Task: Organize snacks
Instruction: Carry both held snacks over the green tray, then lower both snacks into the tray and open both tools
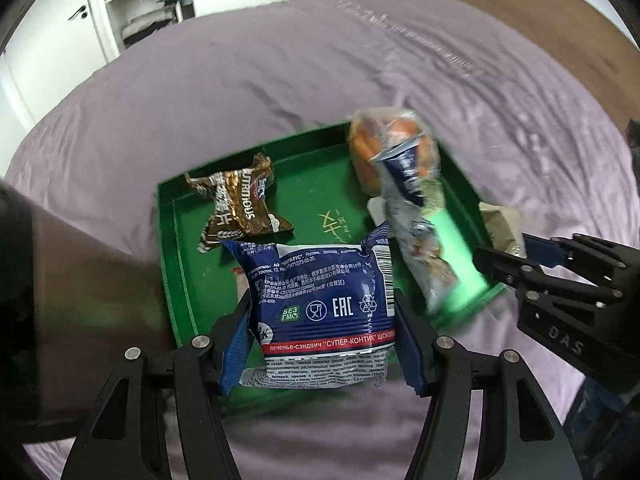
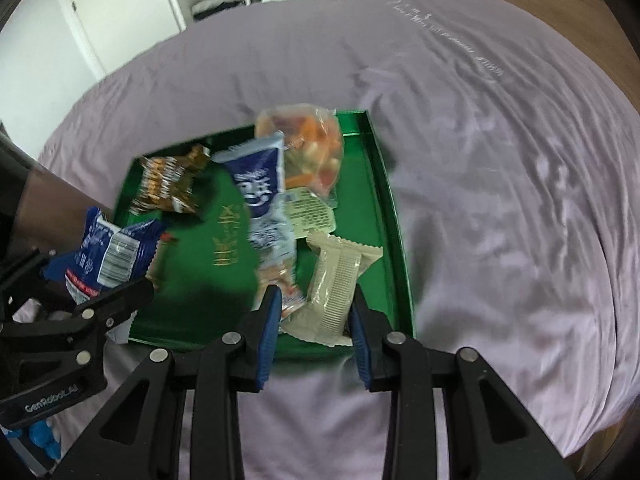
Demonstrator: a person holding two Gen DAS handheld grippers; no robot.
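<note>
A green tray lies on a purple bedsheet. My left gripper is shut on a blue cookie packet, held above the tray's near left edge; it also shows in the right wrist view. My right gripper is shut on a beige bar wrapper over the tray's near right corner. In the tray lie a brown snack packet, a long blue-and-white packet and a clear bag of orange snacks.
The purple bed spreads around the tray. A white wardrobe with shelves stands at the back left. A wooden headboard runs along the back right.
</note>
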